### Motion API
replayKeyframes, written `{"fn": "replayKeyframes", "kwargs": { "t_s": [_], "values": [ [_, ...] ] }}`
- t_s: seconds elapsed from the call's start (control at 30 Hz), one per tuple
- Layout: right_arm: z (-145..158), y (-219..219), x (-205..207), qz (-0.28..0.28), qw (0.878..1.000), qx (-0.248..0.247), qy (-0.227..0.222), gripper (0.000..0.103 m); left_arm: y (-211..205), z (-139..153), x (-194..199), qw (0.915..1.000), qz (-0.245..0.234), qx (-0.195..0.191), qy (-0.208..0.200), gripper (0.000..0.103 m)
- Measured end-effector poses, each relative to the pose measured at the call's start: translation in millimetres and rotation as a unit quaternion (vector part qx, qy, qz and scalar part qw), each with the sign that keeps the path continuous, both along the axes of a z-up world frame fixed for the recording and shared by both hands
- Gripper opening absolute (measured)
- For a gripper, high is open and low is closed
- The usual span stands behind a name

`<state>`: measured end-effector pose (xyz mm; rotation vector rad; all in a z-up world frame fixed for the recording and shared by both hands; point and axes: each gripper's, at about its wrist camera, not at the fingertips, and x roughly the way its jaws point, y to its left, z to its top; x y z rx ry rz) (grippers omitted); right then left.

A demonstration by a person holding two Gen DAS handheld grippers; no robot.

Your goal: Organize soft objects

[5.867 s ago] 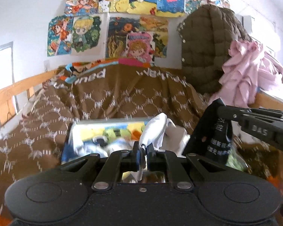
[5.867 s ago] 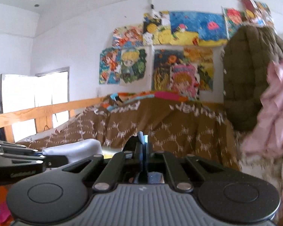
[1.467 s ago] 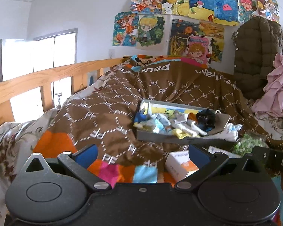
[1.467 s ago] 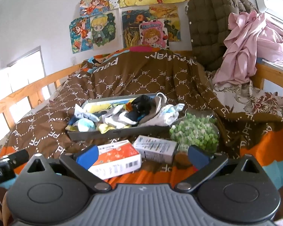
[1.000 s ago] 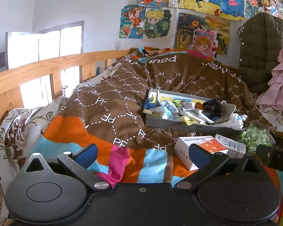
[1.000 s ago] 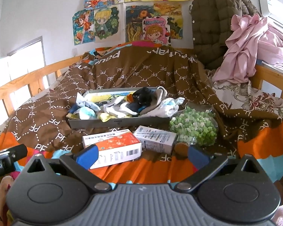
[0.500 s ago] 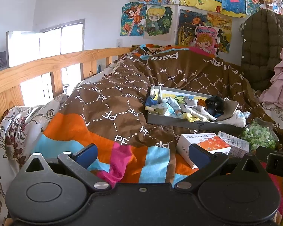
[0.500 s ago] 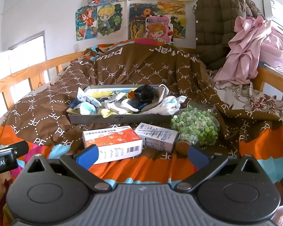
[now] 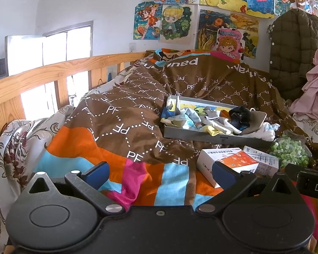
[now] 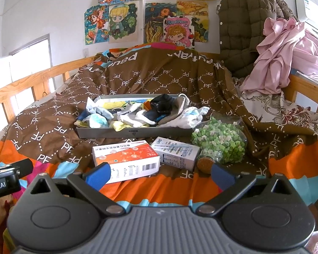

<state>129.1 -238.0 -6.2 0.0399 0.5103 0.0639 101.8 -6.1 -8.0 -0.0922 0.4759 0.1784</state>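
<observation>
A grey tray (image 10: 135, 132) on the bed holds a heap of socks and small soft cloths (image 10: 137, 112); a white cloth (image 10: 188, 115) hangs over its right end. The tray also shows in the left wrist view (image 9: 201, 134) with the socks (image 9: 212, 118). My left gripper (image 9: 159, 174) is open and empty, low over the bedspread, well short of the tray. My right gripper (image 10: 159, 175) is open and empty, just in front of the boxes.
An orange and white box (image 10: 125, 156), a white box (image 10: 176, 151) and a jar of green pieces (image 10: 220, 139) lie in front of the tray. A wooden bed rail (image 9: 53, 78) runs along the left. A brown jacket (image 10: 243, 25) and pink clothes (image 10: 286, 55) are at the back right.
Both grippers let go of the cloths they held, opened, and drew back from the tray toward the foot of the bed. They have moved little in the last half second.
</observation>
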Motion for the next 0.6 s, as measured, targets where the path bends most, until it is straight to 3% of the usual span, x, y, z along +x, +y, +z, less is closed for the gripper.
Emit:
{"fn": "replayKeyframes", "kwargs": {
  "t_s": [0.6],
  "values": [
    [-2.2, -1.1, -0.1, 0.001, 1.000, 0.000, 0.002, 0.103, 0.0, 0.1, -0.1, 1.0000, 0.000, -0.001, 0.000, 0.102]
  ]
}}
